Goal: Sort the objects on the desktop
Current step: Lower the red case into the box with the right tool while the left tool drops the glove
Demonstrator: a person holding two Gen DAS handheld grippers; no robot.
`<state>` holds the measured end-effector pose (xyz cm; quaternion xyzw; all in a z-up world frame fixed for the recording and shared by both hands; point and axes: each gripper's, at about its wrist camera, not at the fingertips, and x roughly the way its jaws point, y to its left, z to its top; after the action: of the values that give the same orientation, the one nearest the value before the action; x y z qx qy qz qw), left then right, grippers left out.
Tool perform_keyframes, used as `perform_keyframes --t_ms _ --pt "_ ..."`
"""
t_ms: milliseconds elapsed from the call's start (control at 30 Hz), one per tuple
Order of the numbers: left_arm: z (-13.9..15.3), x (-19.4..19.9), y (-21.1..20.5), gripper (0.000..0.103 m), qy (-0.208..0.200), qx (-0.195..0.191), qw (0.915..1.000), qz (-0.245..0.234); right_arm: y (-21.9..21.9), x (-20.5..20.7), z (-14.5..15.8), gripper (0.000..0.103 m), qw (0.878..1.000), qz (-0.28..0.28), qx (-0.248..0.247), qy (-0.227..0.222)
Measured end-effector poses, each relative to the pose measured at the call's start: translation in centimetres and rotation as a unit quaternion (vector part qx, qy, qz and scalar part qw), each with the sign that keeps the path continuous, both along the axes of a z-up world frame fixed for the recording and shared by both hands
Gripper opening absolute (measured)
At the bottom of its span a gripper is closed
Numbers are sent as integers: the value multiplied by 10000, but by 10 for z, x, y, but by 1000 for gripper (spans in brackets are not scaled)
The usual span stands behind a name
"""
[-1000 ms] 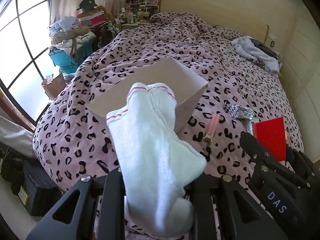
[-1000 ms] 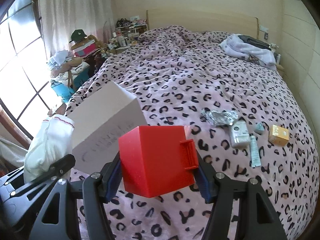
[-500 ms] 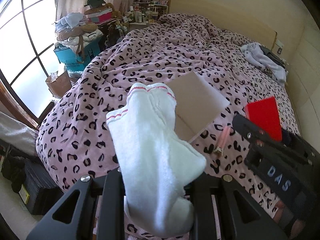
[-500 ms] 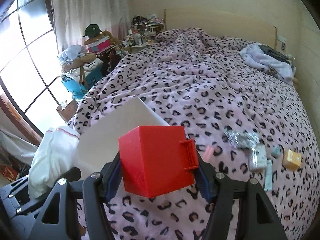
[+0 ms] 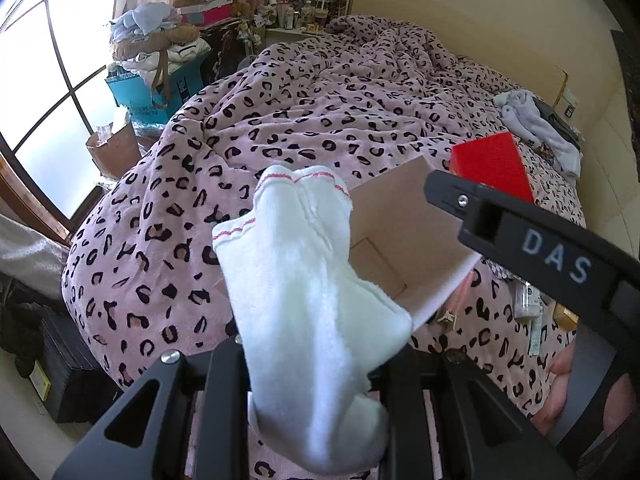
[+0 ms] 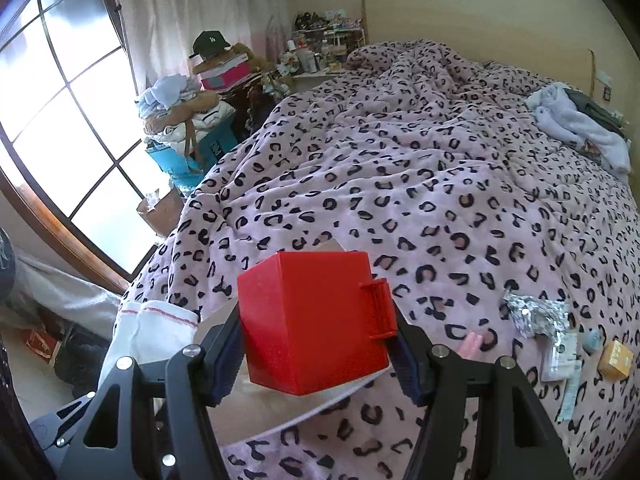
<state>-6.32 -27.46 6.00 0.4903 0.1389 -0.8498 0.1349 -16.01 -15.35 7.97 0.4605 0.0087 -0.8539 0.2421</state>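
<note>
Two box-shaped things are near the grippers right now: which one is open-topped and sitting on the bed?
The cardboard box: tan, open-topped, resting on the leopard-print blanket. The red box is closed and held off the bed in the right gripper.

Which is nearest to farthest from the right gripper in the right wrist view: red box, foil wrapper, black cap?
1. red box: clamped in the right gripper.
2. foil wrapper: on the blanket, to the right.
3. black cap: atop the pile by the window, far upper left.

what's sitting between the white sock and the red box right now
The open cardboard box lies between the white sock and red box, seen in the left wrist view.
</note>
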Motion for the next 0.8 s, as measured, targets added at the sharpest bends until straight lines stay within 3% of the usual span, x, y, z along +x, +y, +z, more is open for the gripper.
perform_keyframes --t_ms 333,667,800 --pt "-19 -13 -5 23 5 288 9996 -66 -5 -9 -28 65 9994 55 21 -351" --pt "-27 -22 4 24 73 257 9994 -219 -6 -17 -51 65 9982 29 89 -599" --pt "-28 -24 5 32 129 291 9991 -279 -6 -20 -53 66 9979 51 148 -634"
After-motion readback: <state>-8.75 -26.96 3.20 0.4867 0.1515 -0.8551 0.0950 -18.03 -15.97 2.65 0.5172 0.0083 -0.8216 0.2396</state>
